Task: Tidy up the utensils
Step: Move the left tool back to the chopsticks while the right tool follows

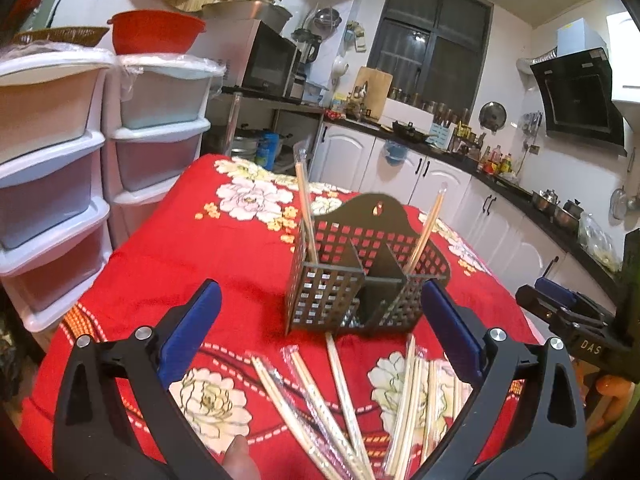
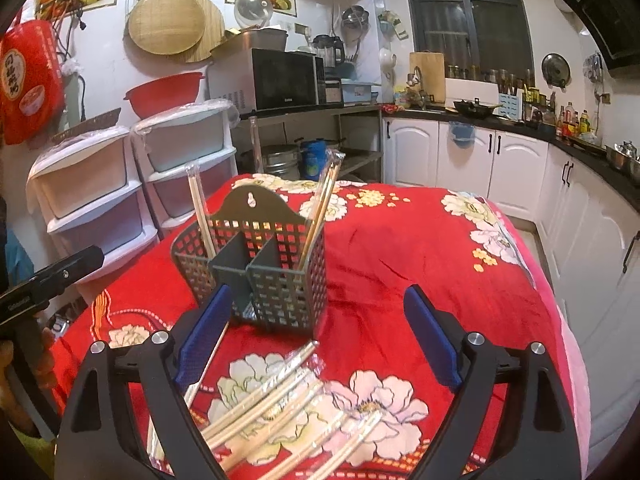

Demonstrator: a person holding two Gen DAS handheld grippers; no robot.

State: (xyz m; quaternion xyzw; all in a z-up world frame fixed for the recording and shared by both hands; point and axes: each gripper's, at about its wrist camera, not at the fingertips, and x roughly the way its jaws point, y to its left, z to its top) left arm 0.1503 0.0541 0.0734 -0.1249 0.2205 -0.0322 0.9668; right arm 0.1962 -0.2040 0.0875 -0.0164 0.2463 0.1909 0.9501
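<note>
Left wrist view: left gripper fingers spread wide, empty. Utensil holder stands on the red floral desk, wrapped chopsticks loose before it.

Right wrist view: right gripper fingers spread, empty, above loose chopsticks; holder contains upright pairs.

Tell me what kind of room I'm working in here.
A home kitchen, by the look of it: a microwave on a metal shelf, white cabinets under a dark counter crowded with bottles, and a range hood on the wall. The work surface is a table under a red floral cloth.
</note>
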